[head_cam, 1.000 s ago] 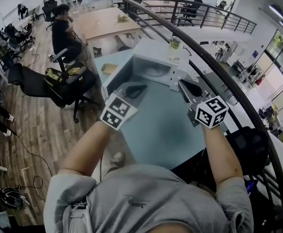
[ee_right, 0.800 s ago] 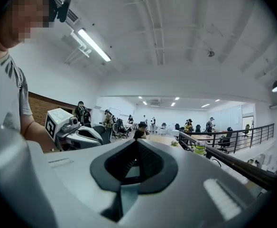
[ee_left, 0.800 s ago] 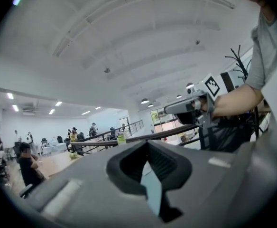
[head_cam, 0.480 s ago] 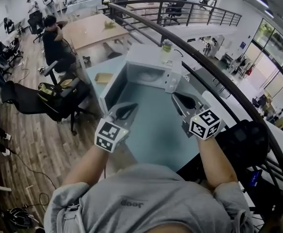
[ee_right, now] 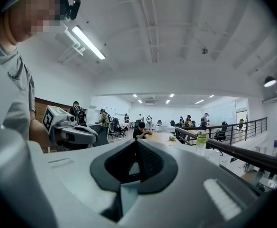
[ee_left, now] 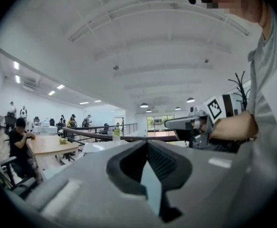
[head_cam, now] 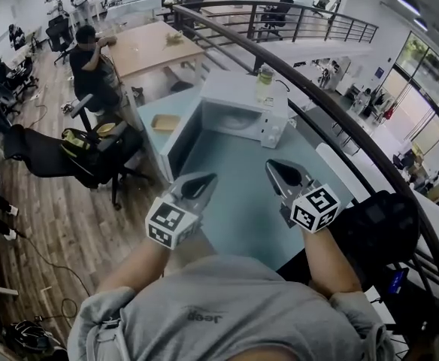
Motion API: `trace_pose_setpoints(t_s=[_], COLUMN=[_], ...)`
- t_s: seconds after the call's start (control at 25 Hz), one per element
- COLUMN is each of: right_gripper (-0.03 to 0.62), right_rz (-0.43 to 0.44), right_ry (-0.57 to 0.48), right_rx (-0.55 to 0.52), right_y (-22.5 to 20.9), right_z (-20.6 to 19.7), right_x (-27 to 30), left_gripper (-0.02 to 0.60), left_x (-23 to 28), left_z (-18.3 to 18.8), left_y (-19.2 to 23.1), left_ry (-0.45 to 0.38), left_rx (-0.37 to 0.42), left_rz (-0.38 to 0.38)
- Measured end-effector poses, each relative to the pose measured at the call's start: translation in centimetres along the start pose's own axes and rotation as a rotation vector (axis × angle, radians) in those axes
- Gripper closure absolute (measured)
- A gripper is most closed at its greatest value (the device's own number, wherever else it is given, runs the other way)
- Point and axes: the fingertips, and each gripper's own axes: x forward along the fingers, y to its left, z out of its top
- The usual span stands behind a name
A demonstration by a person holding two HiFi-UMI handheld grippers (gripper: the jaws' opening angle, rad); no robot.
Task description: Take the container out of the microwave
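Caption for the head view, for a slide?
Left gripper and right gripper, both shut and empty, hover before the open microwave.

Pale blue table, white microwave at rear.

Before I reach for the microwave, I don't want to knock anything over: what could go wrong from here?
1. The bottle stands on top of the microwave, near the railing; bumping the microwave could topple it.
2. The open door juts out on the left, likely in the path of the left gripper.
3. That one and the right gripper are both shut and empty; they must open before any grasp.
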Motion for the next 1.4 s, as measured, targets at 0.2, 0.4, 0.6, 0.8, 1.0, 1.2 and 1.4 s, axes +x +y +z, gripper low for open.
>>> trace_pose_setpoints(t_s=[0.2, 0.4, 0.6, 0.8, 1.0, 1.2, 1.4], right_gripper=[0.588, 0.588, 0.588, 0.589, 0.589, 0.589, 0.589], right_rz=[0.016, 0.016, -0.001, -0.016, -0.014, -0.010, -0.010], right_ry=[0.017, 0.012, 0.005, -0.007, -0.012, -0.012, -0.009], right_rx=[-0.037, -0.035, -0.015, 0.000, 0.002, 0.001, -0.005], right_y=[0.4, 0.3, -0.5, -1.1, -1.1, -1.1, -1.0], right_z=[-0.1, 0.1, -0.3, -0.3, -0.2, -0.3, -0.4], right_x=[0.3, 0.0, -0.5, -1.0, -1.3, -1.7, -1.9], left_gripper=[0.556, 0.556, 0.557, 0.556, 0.555, 0.556, 0.556], left_x=[-0.1, -0.3, 0.4, 0.8, 0.8, 0.8, 0.9], left_z=[-0.1, 0.5, 1.0, 1.5, 1.8, 2.0, 1.7], left_y=[0.8, 1.3, 1.4, 1.2, 1.1, 0.8, 0.6], left_ry=[-0.003, -0.021, -0.032, -0.036, -0.042, -0.045, -0.040], left_rx=[-0.022, -0.044, -0.038, -0.032, -0.024, -0.022, -0.010], left_rz=[0.013, 0.013, 0.009, 0.006, 0.004, 0.004, 0.001])
